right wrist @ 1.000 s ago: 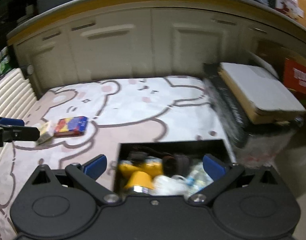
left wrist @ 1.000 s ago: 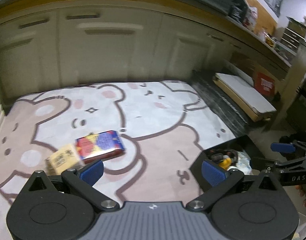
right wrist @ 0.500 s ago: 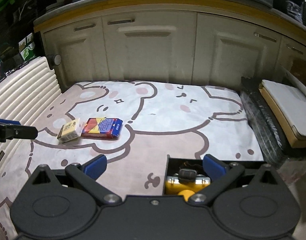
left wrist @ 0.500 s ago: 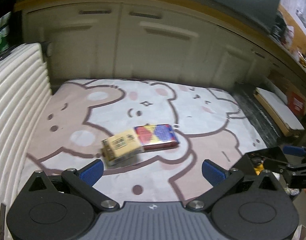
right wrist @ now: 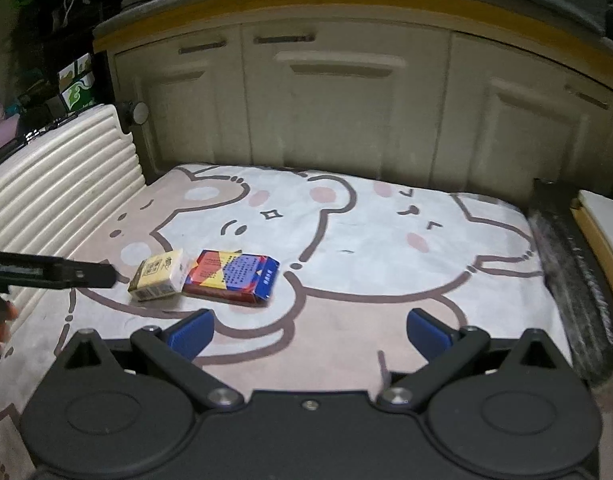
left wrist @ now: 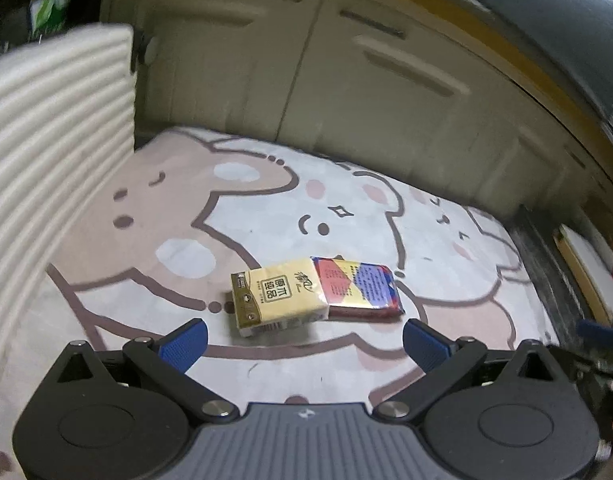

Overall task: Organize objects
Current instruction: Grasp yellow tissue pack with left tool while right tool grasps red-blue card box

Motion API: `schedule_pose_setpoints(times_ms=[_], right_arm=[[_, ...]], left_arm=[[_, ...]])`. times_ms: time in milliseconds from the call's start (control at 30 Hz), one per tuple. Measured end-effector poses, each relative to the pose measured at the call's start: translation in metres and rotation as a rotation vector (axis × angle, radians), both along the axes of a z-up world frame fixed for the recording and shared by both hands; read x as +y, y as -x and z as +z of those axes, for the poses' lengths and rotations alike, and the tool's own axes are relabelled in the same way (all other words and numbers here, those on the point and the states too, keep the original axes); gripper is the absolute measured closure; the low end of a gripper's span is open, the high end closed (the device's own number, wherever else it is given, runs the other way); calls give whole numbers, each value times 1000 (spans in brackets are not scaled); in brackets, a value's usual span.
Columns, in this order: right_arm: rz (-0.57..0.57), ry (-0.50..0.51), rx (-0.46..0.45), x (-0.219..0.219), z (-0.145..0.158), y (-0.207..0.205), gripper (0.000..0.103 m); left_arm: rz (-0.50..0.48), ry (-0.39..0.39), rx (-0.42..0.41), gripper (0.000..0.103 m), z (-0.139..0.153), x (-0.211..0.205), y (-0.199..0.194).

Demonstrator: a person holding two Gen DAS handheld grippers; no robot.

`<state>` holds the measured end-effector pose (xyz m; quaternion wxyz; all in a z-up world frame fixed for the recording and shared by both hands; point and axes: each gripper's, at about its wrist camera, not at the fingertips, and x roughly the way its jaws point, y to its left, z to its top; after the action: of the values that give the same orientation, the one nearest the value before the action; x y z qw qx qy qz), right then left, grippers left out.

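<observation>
Swung leftward off the black bin, now out of both views. Left gripper (left wrist: 302, 340) fingers wide, empty, just short of yellow tissue pack (left wrist: 278, 296) touching, maybe overlapping, card box (left wrist: 356, 290) on rug (left wrist: 446, 248). Right gripper (right wrist: 308, 332) wide, empty. Pickup probably next.

Yellow tissue pack (left wrist: 277, 297) hid the red-blue box's (left wrist: 360, 290) left end. Right gripper (left wrist: 598, 330) was cut off at frame edge; its print was illegible.

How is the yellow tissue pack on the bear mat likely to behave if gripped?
The yellow tissue pack looks film-wrapped and soft, so it would probably squash somewhat and feel light. Its glossy wrap may be slippery. Its edge meets the red and blue box, so a push might nudge that.
</observation>
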<state>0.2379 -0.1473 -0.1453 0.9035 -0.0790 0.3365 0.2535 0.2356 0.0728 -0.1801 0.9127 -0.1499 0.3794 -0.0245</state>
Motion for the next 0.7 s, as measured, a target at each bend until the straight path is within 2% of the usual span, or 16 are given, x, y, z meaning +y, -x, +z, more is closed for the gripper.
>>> schedule_pose_setpoints(times_ms=[167, 400, 500, 600, 633, 700], right_arm=[[-18, 16, 37, 13, -10, -19, 0], [-66, 21, 103, 26, -22, -48, 0], [-81, 7, 144, 31, -27, -61, 0], [-106, -12, 177, 38, -30, -73, 0], [-113, -19, 186, 40, -31, -76, 0], [-125, -28, 206, 46, -33, -83, 0]], left_arm=[[73, 115, 44, 7, -28, 10, -28], [148, 203, 79, 8, -51, 16, -56], [145, 192, 83, 10, -57, 13, -67], [136, 161, 93, 19, -63, 12, -74], [133, 149, 98, 26, -66, 13, -76], [117, 125, 82, 28, -67, 16, -75]])
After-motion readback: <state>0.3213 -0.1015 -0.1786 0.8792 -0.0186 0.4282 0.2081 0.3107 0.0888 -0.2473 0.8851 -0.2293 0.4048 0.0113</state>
